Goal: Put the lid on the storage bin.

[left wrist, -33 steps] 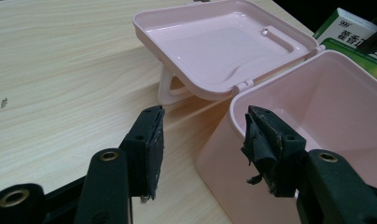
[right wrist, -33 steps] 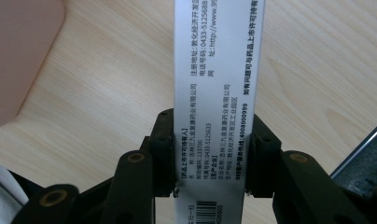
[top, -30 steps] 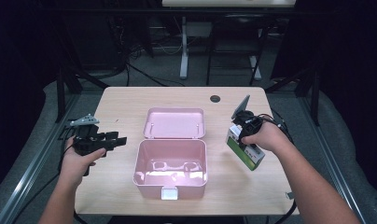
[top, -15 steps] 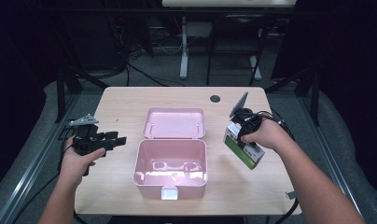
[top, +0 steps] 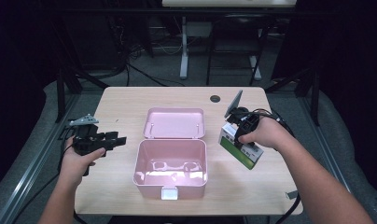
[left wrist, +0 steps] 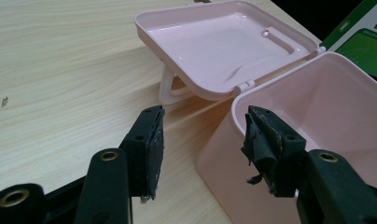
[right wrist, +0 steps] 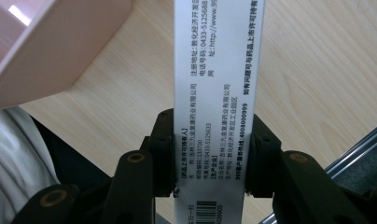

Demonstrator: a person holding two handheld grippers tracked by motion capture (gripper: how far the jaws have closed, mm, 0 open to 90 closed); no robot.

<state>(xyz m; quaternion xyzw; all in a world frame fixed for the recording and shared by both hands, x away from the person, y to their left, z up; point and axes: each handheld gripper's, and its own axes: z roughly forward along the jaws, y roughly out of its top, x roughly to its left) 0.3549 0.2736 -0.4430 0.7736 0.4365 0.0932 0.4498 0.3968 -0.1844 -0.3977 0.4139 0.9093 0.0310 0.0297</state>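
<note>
Both forearms are bare, with no sleeves in the high view. The left gripper is black, topped by a grey three-cornered plate, and a black cable trails from it. The right gripper is black too, with a grey plate standing at its top and black cables looping off it. Each gripper's arms carry brass-ringed screw holes, and the left gripper's fingers wear frayed, torn black padding.

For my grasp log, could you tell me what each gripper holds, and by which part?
The right gripper clamps the carton across its narrow printed side, near one end. The left gripper is open, holding nothing.
</note>
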